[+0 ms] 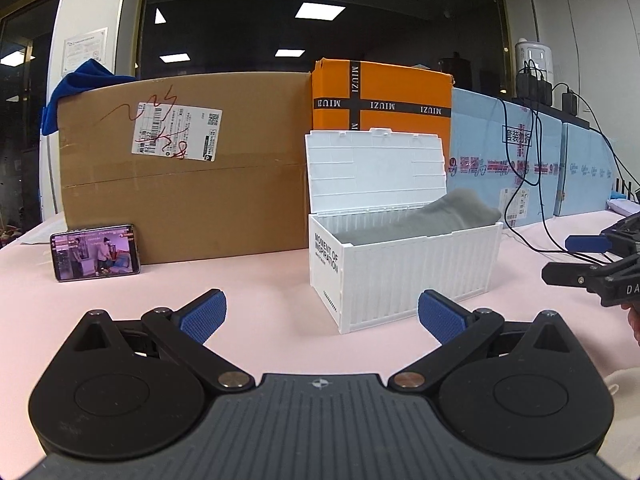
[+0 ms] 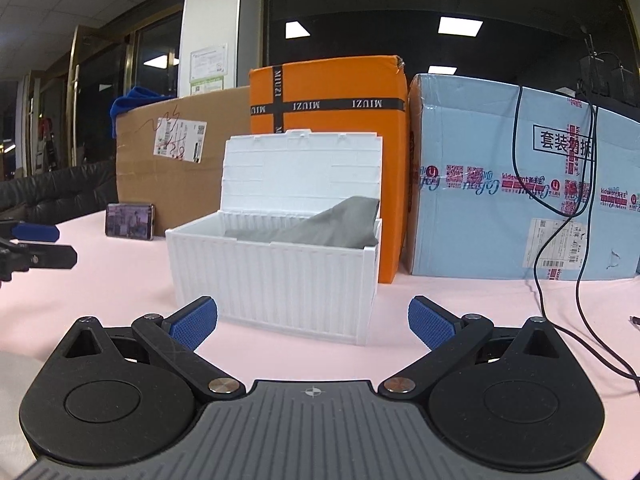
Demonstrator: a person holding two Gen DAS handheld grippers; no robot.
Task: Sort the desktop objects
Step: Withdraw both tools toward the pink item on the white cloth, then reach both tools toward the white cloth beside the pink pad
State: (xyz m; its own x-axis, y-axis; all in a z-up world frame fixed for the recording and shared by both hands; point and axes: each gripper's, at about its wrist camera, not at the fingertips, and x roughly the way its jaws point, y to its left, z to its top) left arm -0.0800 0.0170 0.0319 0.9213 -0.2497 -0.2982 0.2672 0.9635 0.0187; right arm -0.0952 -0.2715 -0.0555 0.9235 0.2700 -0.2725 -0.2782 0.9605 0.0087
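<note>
The white box [image 1: 404, 268] stands on the pink table [image 1: 260, 280] with its lid [image 1: 376, 172] swung up and leaning back against the orange carton [image 1: 400, 96] behind it. A grey cloth [image 1: 452, 212] is already inside the box — one end lies on the floor of it, the other rides up over the right-hand rim. From the right wrist view the same cloth [image 2: 332, 224] peaks against the box's right wall and stands a little above the top edge.

Both grippers hang in front of the box, low over the table. The left gripper [image 1: 322, 316] has its fingers spread wide and holds nothing; the right gripper [image 2: 312, 322] is spread wide and empty too. Each shows at the edge of the other's view, to either side of the box and well apart from it.

The step in hand looks like finishing this box: tucking the cloth down, then closing the lid. To do it well, I would press the raised end of the cloth below the rim first, since a lid brought down on a bulge is likely to spring back or pinch the fabric. The box looks light and may slide on the smooth table, so one gripper should steady its front wall while the other reaches behind the lid's top edge and tips it forward — slowly, as the lid rests close against the orange carton.

Left of the box, a phone [image 1: 96, 252] leans on a brown carton [image 1: 180, 184]; right of the box, black cables [image 2: 560, 280] trail over a blue carton [image 2: 500, 184], clear of the work.
</note>
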